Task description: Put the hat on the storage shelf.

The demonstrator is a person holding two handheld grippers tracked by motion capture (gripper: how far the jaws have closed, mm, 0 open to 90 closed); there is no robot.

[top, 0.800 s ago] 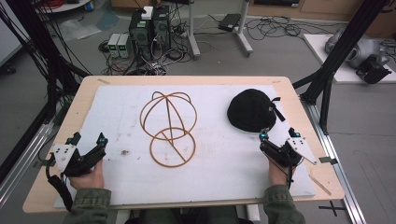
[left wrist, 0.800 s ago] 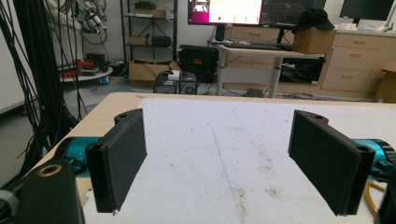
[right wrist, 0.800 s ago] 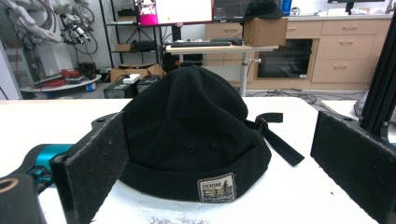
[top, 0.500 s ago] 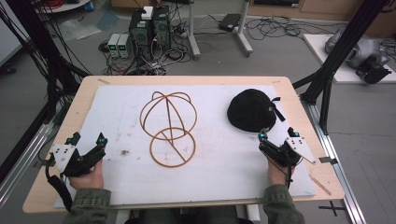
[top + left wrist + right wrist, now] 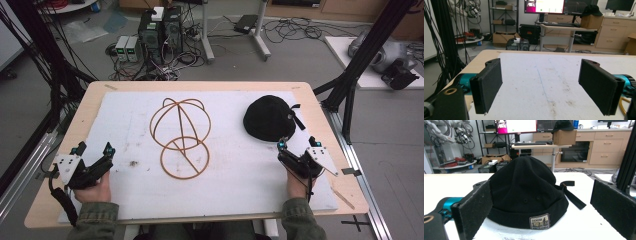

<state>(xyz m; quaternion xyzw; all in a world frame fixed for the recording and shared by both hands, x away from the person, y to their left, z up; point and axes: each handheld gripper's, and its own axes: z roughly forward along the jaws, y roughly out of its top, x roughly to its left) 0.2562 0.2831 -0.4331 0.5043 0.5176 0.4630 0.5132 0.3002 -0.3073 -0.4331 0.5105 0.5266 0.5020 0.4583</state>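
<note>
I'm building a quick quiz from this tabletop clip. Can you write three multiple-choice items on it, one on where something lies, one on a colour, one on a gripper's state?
1. Where does the hat lie on the table?
A. just ahead of the right gripper
B. beside the left gripper
C. on top of the wire frame

2. What colour is the hat?
A. white
B. black
C. red

3. How do the right gripper's jaws stand?
A. clamped on the hat
B. shut with nothing between them
C. open, with the hat beyond them

Answers:
1 A, since the high view shows the hat at the table's right side, straight ahead of that gripper.
2 B, since both the high view and the right gripper view show black cloth.
3 C, since the right gripper view shows both pads wide apart and clear of the hat.
</note>
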